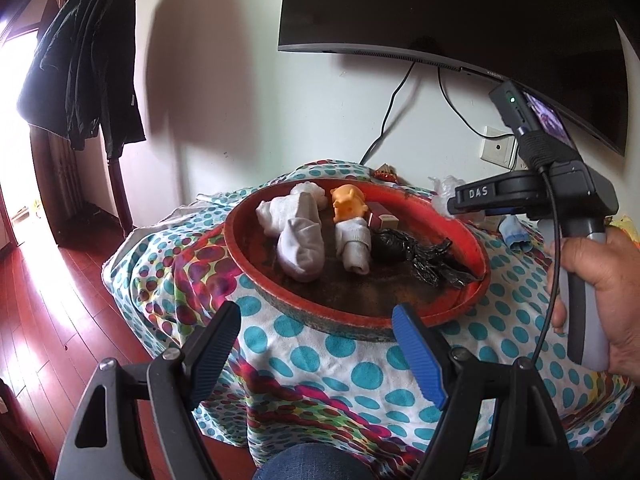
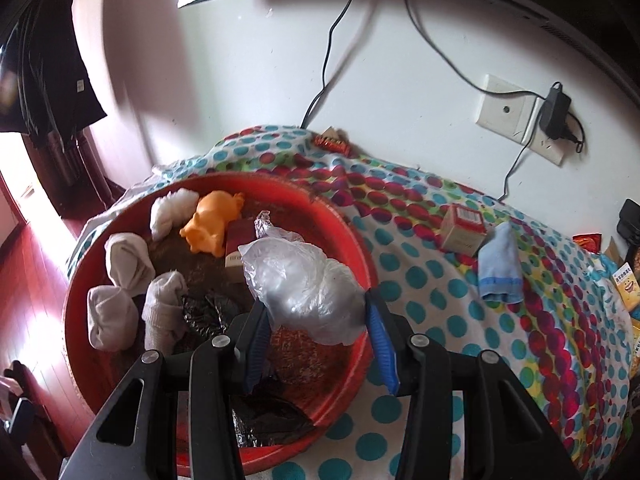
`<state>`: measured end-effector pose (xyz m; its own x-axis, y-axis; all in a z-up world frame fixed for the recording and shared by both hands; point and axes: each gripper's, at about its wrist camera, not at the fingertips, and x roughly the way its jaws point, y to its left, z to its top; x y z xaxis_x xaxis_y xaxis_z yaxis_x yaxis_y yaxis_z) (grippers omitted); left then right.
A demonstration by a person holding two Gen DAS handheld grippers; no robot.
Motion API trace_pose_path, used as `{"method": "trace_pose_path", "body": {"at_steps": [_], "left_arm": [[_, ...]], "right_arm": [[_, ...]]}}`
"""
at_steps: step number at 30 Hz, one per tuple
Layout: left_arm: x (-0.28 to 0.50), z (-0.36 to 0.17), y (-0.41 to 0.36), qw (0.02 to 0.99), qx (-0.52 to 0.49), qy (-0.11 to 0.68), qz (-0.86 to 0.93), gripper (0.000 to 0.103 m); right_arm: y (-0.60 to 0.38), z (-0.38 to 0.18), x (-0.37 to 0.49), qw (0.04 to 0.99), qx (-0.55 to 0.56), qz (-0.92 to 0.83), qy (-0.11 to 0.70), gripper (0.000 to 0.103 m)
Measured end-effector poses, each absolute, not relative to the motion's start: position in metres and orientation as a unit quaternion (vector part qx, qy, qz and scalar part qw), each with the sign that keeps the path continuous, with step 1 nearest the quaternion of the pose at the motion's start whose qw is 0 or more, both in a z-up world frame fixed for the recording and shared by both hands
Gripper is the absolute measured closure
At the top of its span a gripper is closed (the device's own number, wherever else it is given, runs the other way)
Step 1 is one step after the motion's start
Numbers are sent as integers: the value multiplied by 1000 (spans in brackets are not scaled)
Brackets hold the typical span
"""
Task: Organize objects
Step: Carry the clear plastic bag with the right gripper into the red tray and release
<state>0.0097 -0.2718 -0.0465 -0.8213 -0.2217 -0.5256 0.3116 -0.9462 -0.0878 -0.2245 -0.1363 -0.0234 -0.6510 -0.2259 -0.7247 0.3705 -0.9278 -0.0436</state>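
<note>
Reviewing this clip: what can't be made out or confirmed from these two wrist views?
- Right gripper jaws around the clear plastic bag: the crumpled film hides whether the pads actually press it.
- Red box in the red tray, right wrist view: mostly covered by the bag.
- Black bag: partly behind the gripper.
- Snack packets: cut off by the right edge.
- Right gripper's jaws, left wrist view: hidden behind its body.

The left wrist view looks toward the wall from just before the near rim of the red tray [image 1: 476,256]. The right wrist view hangs closer, above that tray [image 2: 360,240], tilted more steeply down. Both views share the tray and the wall behind it.
</note>
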Motion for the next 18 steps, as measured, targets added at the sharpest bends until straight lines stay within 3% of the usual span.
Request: {"method": "trace_pose_path", "body": {"at_steps": [18], "left_arm": [[8, -50, -276, 138, 269, 99, -948, 23]], "right_arm": [[-168, -65, -248, 154, 424, -886, 104, 57]]}}
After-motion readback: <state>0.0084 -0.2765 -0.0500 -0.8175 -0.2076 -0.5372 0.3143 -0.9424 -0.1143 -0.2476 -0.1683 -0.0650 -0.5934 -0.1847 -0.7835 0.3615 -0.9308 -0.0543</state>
